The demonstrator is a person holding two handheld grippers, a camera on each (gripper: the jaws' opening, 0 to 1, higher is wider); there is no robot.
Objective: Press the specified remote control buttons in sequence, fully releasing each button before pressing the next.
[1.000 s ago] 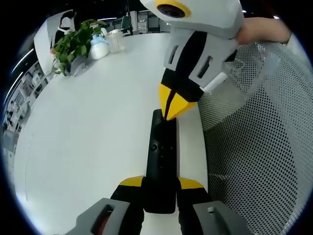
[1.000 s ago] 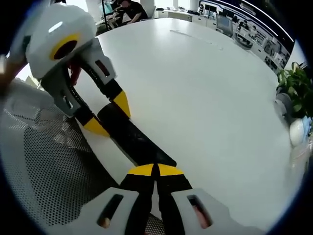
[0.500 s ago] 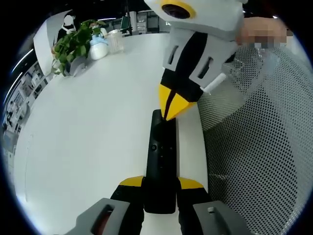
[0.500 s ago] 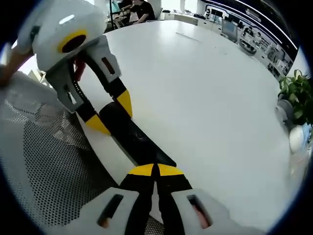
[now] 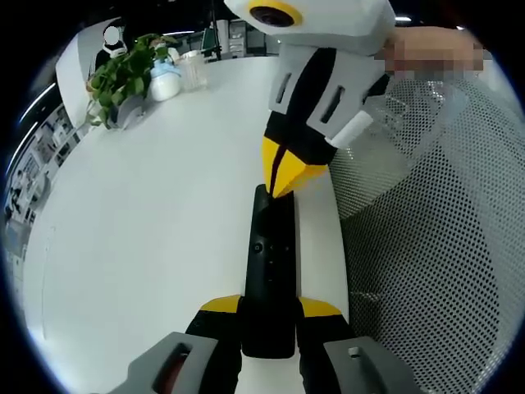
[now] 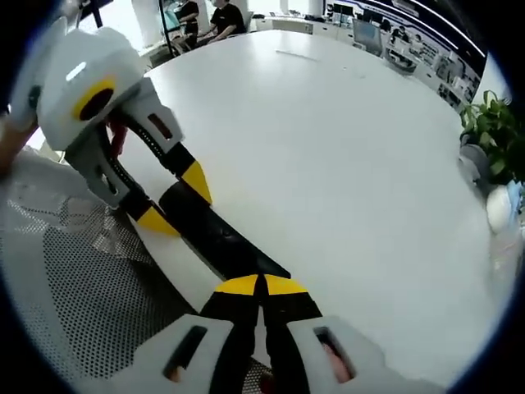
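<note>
White and wide, the surface point(image 5: 148, 230) runs across the left half of the left gripper view, with a mesh chair back point(image 5: 426, 246) taking the right side and a potted plant point(image 5: 123, 74) with a pale bottle point(image 5: 166, 80) and a clear cup point(image 5: 194, 69) in the upper left. An office with desks and screens lies beyond, at the top of both views.

Your left claw point(image 5: 269, 316) rises from the bottom centre of the left gripper view, its yellow tips pinching the near end of the black remote point(image 5: 269, 254). The remote runs up the frame from there, close to the edge of the surface beside the chair. In the right gripper view you see this same claw point(image 6: 176, 203) at left of centre, one yellow tip on each side of the remote point(image 6: 215, 238).

Your right claw point(image 5: 283, 174) comes down from the top of the left gripper view, its yellow tips pressed together into one point at the far end of the remote. You cannot tell from here whether that point touches it. In the right gripper view this claw point(image 6: 261, 287) stands at the bottom centre, tips together, over the remote's end. A hand point(image 5: 426, 49) shows blurred at the upper right of the left gripper view.
</note>
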